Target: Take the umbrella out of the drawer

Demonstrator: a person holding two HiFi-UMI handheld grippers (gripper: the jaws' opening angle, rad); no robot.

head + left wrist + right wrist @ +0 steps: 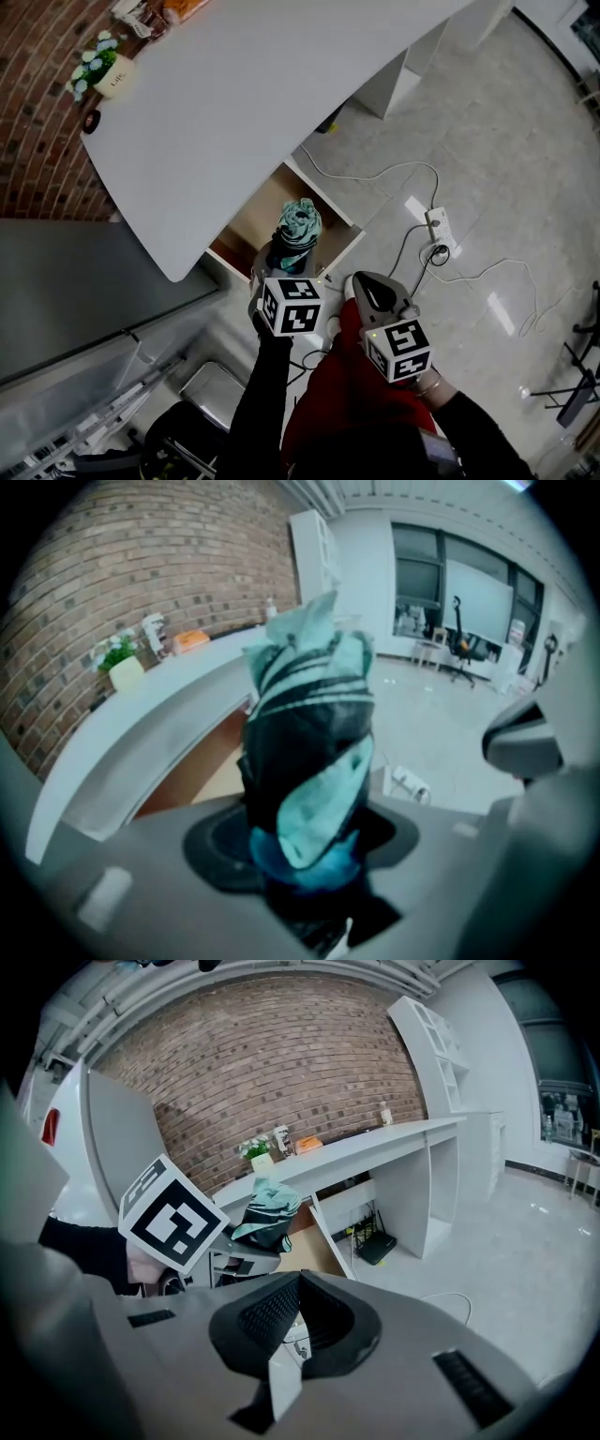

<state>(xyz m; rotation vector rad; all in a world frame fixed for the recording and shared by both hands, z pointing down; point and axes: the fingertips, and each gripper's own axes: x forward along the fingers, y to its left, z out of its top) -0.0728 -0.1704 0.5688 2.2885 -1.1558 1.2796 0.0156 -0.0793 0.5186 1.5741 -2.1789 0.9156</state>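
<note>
The folded teal-and-black umbrella (298, 230) stands upright, held by its lower end in my left gripper (284, 265), just above the open wooden drawer (251, 217) under the white desk. In the left gripper view the umbrella (309, 761) fills the middle, and the left gripper (305, 860) is shut on its base. My right gripper (364, 284) hangs to the right of the drawer front, shut with nothing in it. From the right gripper view, its own closed jaws (298, 1290) point past the umbrella (265, 1211) and the drawer (316, 1249).
The white desk top (281, 84) runs diagonally above the drawer, with a potted plant (103, 70) at its brick-wall end. A power strip (439, 225) and cables lie on the floor to the right. A grey cabinet (75, 281) stands at the left.
</note>
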